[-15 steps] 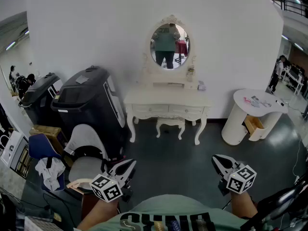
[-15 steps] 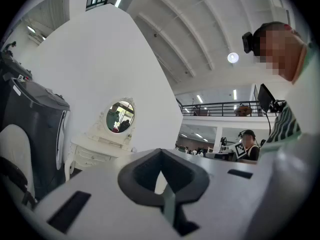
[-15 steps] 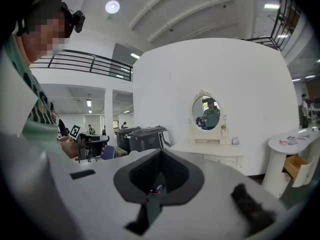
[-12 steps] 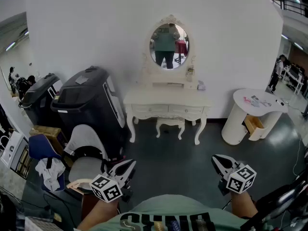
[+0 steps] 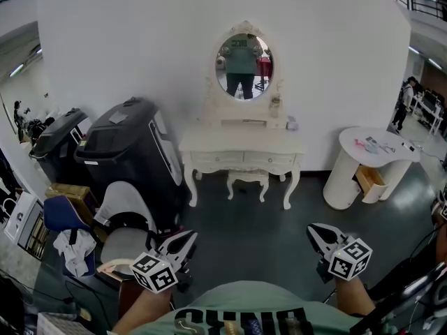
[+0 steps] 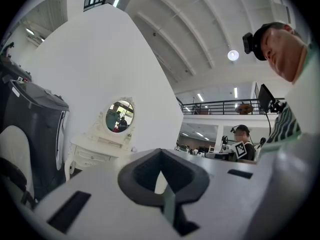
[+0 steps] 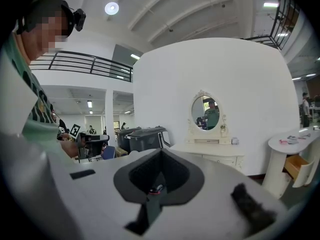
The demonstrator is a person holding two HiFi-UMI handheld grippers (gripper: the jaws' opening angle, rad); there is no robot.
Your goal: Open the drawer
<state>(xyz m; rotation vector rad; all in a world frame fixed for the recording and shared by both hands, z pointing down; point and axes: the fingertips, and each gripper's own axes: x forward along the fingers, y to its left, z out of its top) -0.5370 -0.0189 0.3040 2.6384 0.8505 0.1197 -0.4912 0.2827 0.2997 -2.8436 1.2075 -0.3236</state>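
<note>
Two drawers (image 5: 218, 158) side by side in the front of the white bench (image 5: 237, 144), under the oval mirror (image 5: 244, 65), both shut flush. Well apart from both pairs of jaws, across the dark floor (image 5: 258, 222).

Left gripper (image 5: 187, 239) low at the near left, jaws pressed together on nothing, pointed level toward the bench. Bench and drawers to the left of the jaw tips in the left gripper view.

Right gripper (image 5: 316, 232) low at the near right, jaws likewise closed and empty, tipped slightly down. Bench and mirror above and to the right of the tips in the right gripper view.

One wooden drawer (image 5: 369, 180) pulled out of the round white stand (image 5: 339, 183) at the right, also well apart from the jaws.

Black-and-white square markers on each gripper's cube (image 5: 155, 272). Large pale letters on the green shirt (image 5: 237, 299), cut off by the lower edge of the head view: possibly "SHIN", too clipped to read for sure.
</note>
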